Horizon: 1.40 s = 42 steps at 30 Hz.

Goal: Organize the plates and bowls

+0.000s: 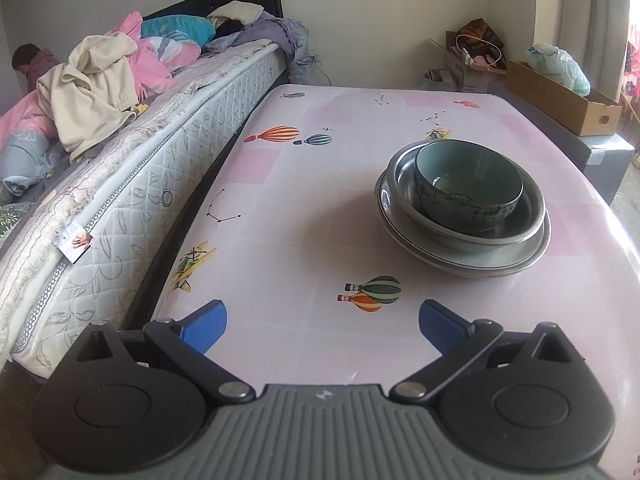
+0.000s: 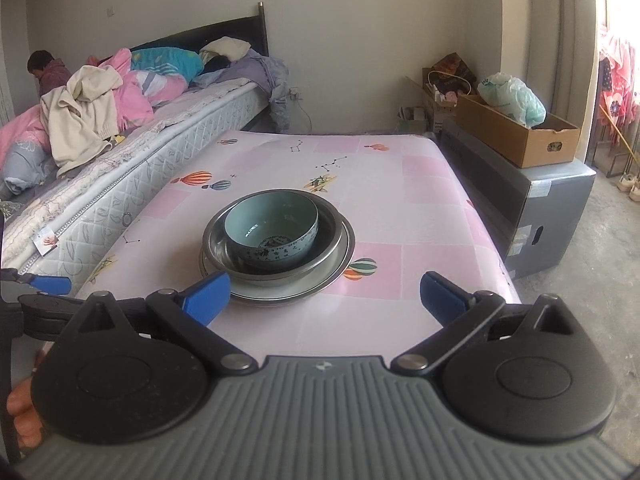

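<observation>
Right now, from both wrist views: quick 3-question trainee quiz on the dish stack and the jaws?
1. True or false: the teal bowl sits inside the steel bowl.
2. What lies at the bottom of the stack? A) plate B) cup C) tray
3. How do the jaws of the left gripper and right gripper stand?

Key: 1 true. 2 A, the plate. 3 Both spread open, empty, short of the stack.

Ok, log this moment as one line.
left gripper open, empty | right gripper open, empty | teal bowl in metal bowl on plate | table
</observation>
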Motion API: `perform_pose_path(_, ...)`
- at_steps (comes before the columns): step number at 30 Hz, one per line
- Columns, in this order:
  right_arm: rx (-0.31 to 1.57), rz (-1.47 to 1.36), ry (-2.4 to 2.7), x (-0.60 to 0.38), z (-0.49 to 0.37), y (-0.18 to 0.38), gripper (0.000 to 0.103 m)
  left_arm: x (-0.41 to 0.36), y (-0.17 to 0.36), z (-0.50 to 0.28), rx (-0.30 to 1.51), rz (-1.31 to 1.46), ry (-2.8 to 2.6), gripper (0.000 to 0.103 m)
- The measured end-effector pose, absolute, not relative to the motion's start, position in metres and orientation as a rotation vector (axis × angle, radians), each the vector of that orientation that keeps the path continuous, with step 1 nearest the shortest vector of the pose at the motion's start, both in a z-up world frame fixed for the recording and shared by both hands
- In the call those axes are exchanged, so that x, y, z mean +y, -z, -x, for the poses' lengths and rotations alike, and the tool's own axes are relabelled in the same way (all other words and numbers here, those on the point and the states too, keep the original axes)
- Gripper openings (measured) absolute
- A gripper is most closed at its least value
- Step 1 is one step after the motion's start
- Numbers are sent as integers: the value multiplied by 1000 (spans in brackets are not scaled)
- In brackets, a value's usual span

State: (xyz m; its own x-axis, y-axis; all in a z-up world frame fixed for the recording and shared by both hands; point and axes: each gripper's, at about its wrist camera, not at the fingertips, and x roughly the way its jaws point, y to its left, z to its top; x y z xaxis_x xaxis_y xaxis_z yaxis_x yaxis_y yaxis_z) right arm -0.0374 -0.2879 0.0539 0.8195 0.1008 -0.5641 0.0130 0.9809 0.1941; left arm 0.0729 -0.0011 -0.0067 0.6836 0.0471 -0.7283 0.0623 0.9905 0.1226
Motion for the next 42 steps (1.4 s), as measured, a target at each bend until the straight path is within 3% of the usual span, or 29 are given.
perform_pose_path(12, 523, -18, 17, -271, 46, -68, 102, 6, 6, -77, 849, -66, -31, 103)
perform_pose_path(42, 793, -260, -66, -269, 10, -29, 102, 6, 4, -73, 890, -22, -28, 103)
